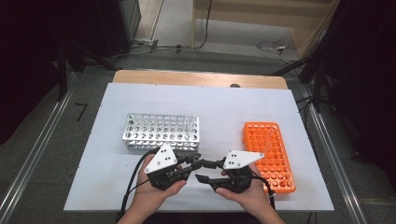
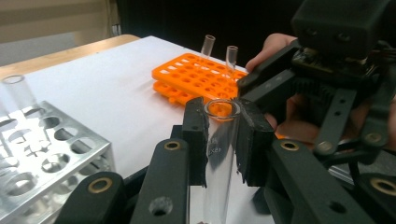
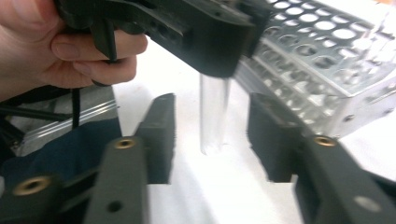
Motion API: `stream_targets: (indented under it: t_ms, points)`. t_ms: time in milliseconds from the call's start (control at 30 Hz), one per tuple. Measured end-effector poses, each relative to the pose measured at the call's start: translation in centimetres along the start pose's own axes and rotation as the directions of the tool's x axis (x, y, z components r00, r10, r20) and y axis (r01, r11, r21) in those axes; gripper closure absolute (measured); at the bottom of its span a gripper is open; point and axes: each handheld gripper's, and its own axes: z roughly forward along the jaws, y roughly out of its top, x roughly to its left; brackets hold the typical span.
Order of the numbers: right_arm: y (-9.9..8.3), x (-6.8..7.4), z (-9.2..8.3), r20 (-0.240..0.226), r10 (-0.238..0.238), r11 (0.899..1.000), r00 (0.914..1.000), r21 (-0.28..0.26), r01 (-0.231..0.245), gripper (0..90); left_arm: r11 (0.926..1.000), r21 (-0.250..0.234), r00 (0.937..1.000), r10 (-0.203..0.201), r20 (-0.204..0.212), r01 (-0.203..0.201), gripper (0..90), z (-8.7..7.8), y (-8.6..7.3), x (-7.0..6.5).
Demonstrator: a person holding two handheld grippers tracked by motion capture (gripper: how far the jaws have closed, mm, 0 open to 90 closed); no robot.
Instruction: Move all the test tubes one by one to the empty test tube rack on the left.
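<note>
The clear test tube (image 2: pixel 219 154) stands clamped between the pads of the left gripper (image 2: pixel 223 140), open mouth up and long axis near upright, just in front of the person. The right gripper (image 3: pixel 212 135) has its jaws spread to either side of the tube's lower end (image 3: pixel 214 114) without pressing on it, so the tube sits between them but belongs to the left hand (image 1: pixel 154 193) alone. The metal rack (image 1: pixel 161 133) lies just beyond the left gripper, the nearer arm for it; the orange rack (image 1: pixel 268 154) lies off to the right, beside the right hand (image 1: pixel 243 193).

Count: one tube in the grip, two tubes (image 2: pixel 207 46) upright in the orange rack, at least one more tube (image 2: pixel 18 93) in the metal rack, two racks, two grippers.
</note>
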Motion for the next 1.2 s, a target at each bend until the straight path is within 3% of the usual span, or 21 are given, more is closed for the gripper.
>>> stream_targets:
  t_ms: [167, 533, 633, 767, 1200]
  points:
    - [0.0, -1.0, -1.5, 0.037, 0.025, 0.999, 0.999, -0.039, -0.023, 25.8, 0.9999, -0.002, 0.9996, -0.013, -0.024, 0.013, 75.3, -0.4, 0.1, 0.8]
    - [-0.7, -2.4, -4.4, 0.072, 0.039, 0.997, 0.9967, -0.069, -0.034, 0.0, 0.9996, -0.013, 0.9956, -0.027, -0.089, 0.026, 75.2, -1.2, 0.7, 2.7]
    - [-1.2, -3.0, -5.5, 0.071, 0.065, 0.994, 0.9954, -0.092, -0.058, 0.0, 0.9988, -0.033, 0.993, -0.04, -0.111, 0.037, 75.3, -1.6, 1.1, 3.4]
    - [-2.0, -3.4, -6.8, 0.103, 0.078, 0.992, 0.9916, -0.102, -0.068, 0.0, 0.9979, -0.046, 0.9883, -0.052, -0.143, 0.046, 75.2, -2.1, 1.7, 4.3]
    - [-4.3, -4.0, -9.9, 0.174, 0.107, 0.989, 0.9789, -0.115, -0.088, 0.0, 0.9932, -0.071, 0.9762, -0.104, -0.19, 0.092, 75.2, -1.8, 3.5, 8.0]
